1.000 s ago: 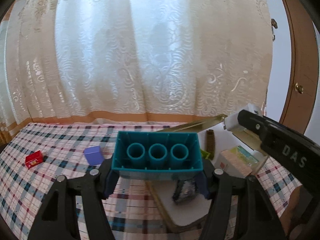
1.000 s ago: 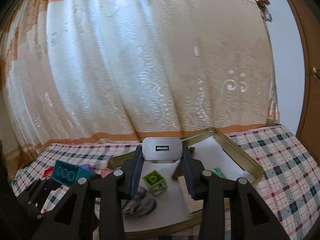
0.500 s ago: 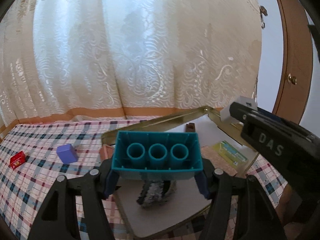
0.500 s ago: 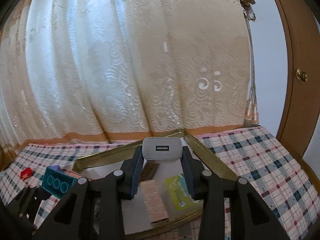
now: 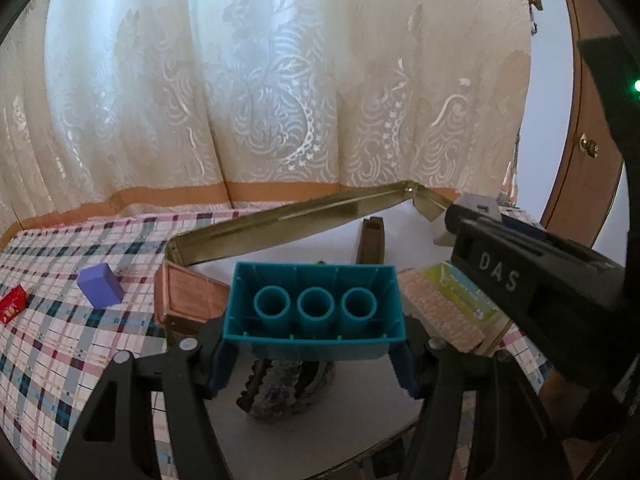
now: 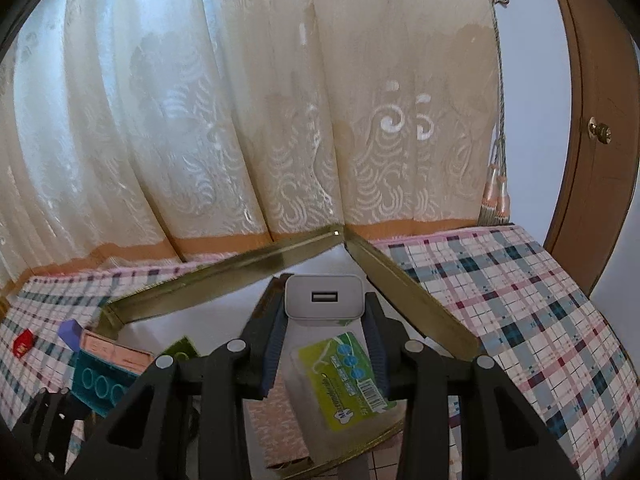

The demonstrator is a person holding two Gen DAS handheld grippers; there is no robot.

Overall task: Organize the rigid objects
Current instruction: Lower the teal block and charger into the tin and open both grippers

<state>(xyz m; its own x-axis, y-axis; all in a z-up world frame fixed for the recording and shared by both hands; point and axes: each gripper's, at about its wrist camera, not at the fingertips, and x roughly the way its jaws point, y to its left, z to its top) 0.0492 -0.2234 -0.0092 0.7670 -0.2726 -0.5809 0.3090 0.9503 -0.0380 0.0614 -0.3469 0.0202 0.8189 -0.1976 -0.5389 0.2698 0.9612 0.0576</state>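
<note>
My left gripper [image 5: 314, 354] is shut on a teal toy brick [image 5: 314, 306], hollow underside towards the camera, held above the near part of a gold-rimmed tray [image 5: 280, 222]. My right gripper [image 6: 324, 330] is shut on a white USB charger [image 6: 323, 295] and holds it over the tray's far corner [image 6: 336, 234]. The right gripper also shows at the right of the left wrist view [image 5: 520, 276]. The teal brick also shows at the lower left of the right wrist view [image 6: 98, 380].
In the tray lie a crumpled dark wrapper [image 5: 280, 388], a pink box [image 5: 188, 292], a brown bar [image 5: 372, 240], a green-labelled packet [image 6: 348, 372] and a pink patterned box [image 6: 276, 432]. A purple block [image 5: 99, 285] and a red box [image 5: 12, 303] sit on the plaid cloth, left.
Both grippers have moved right and forward over the tray with their objects still held. The purple block and red box have slid leftwards in the left wrist view.
</note>
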